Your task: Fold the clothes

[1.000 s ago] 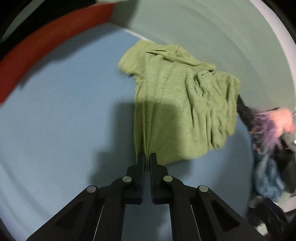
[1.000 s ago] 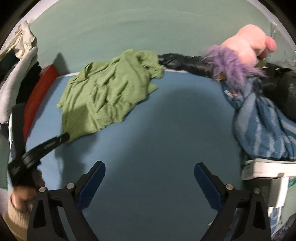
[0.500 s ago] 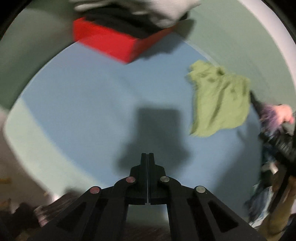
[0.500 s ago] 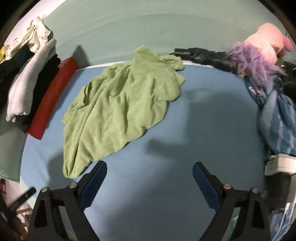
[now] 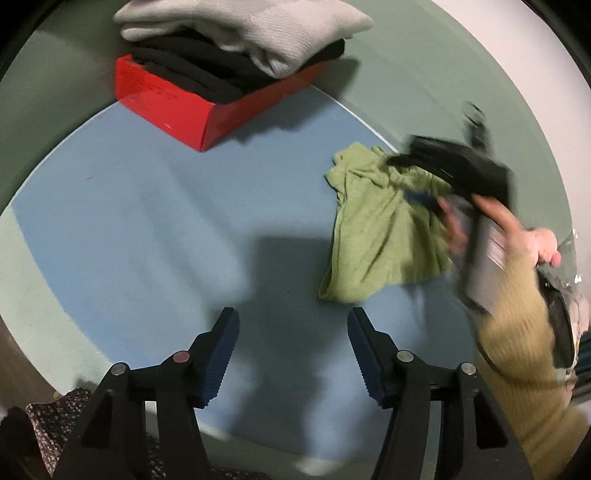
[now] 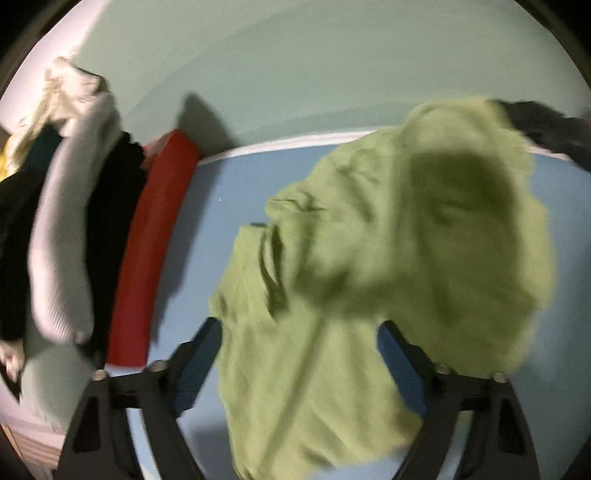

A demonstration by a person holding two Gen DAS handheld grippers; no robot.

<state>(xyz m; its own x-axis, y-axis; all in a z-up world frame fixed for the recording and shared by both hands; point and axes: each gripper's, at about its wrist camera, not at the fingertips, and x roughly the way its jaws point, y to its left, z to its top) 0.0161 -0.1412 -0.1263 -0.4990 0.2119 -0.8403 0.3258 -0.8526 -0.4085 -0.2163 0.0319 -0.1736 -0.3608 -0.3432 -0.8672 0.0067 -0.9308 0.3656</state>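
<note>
A crumpled green shirt [image 5: 380, 229] lies on the blue bed surface [image 5: 147, 240], to the right in the left wrist view. My left gripper [image 5: 291, 317] hangs above bare blue surface short of the shirt; its jaws are opening with nothing between them. A hand in a yellowish sleeve [image 5: 517, 332] holds my right gripper [image 5: 424, 195] over the shirt, blurred. In the right wrist view the shirt [image 6: 369, 277] fills the frame, and my right gripper [image 6: 299, 332] straddles a fold of it. Its jaws are closing, and the pads are not visibly pressing the cloth.
A red box [image 5: 192, 107] stands at the far edge with folded black and grey clothes [image 5: 258, 29] on it; the same box [image 6: 147, 258] is at the left in the right wrist view. A dark garment [image 6: 546, 129] lies behind the shirt. Patterned fabric [image 5: 55, 417] shows at bottom left.
My left gripper let go of the shirt's hem, drew back away from it and opened. My right gripper swung forward and down onto the shirt, its jaws narrowing around the cloth.
</note>
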